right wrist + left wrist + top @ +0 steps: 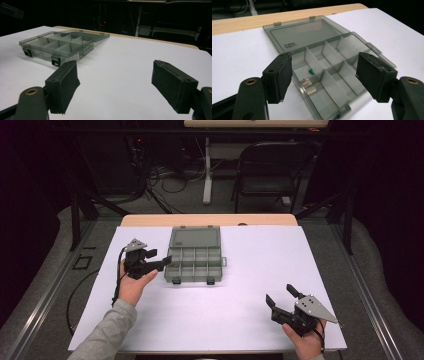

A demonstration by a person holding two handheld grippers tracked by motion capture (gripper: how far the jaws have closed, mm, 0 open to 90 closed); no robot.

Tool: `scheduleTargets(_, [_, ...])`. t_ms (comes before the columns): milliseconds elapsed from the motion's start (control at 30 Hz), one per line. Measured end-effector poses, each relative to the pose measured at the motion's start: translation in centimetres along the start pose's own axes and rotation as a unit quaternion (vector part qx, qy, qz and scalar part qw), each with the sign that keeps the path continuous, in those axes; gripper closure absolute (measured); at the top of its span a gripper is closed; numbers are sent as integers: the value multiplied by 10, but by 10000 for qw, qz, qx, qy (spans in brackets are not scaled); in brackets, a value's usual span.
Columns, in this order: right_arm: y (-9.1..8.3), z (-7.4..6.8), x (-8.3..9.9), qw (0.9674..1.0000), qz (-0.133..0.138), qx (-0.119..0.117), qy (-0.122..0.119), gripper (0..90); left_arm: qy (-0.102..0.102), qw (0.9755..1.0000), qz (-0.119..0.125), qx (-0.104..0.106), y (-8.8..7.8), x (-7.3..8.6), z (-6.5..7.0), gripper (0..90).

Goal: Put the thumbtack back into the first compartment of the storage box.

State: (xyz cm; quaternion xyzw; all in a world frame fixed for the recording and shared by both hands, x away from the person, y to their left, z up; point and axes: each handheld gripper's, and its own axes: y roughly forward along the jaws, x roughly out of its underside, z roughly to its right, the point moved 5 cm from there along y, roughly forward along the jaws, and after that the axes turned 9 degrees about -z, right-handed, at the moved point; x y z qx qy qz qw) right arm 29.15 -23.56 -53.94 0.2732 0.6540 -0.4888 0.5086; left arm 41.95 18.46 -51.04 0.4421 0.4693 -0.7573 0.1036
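Nearest the person's edge of the white-covered table (210,320), the right gripper (282,298) is held low in a hand at the near right corner, well apart from the translucent grey plastic compartment box (194,262). Its black fingers (63,85) are spread wide, and nothing but bare white table surface is seen between them in the right gripper view.

Farther in, the left gripper (160,260) is held by a hand with a grey sleeve (107,332) just beside the left edge of the compartment box. Its fingers (280,76) are also spread wide and nothing is gripped; in the left gripper view the near-left part of the box is framed between them, with neither pad seen touching it.

The compartment box is set on the white surface left of its middle and towards its far side. The box stands open, its hinged lid (195,236) laid flat on the table behind the tray. The tray is split by thin walls into two rows of compartments. In a compartment near the left gripper a small green piece (311,72) is seen, and just on the near side of it a small shiny metal piece (308,85) is lying; what they are cannot be told. Two dark latches (56,61) are seen on the front wall of the box.

Beyond the box, a strip of bare wooden table edge (210,220) is exposed past the white cover, and farther back on the floor a dark folding chair (272,170) is standing.
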Motion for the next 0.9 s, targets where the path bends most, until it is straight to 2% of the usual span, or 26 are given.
scheduleTargets(100, [0,0,0,10000,-24,-4,-3,205,145,9998,133,5,-14,11,6,290])
scheduleTargets(200, [1,0,1,10000,-53,0,-25,205,153,9992,356,64,-26,24,9,287])
scheduleTargets(333, [1,-2,1,9999,-63,26,-130,205,174,9990,395,138,-37,46,13,287])
scheduleTargets(567, [2,-2,2,9999,-128,-20,-110,204,241,9981,562,63,-54,76,16,288])
scheduleTargets(700, [3,-3,3,9997,-149,6,-209,204,249,9978,610,3,-54,81,11,288])
scheduleTargets(900, [6,-1,6,9988,-314,74,-381,178,60,9993,373,8,-43,84,-1,288])
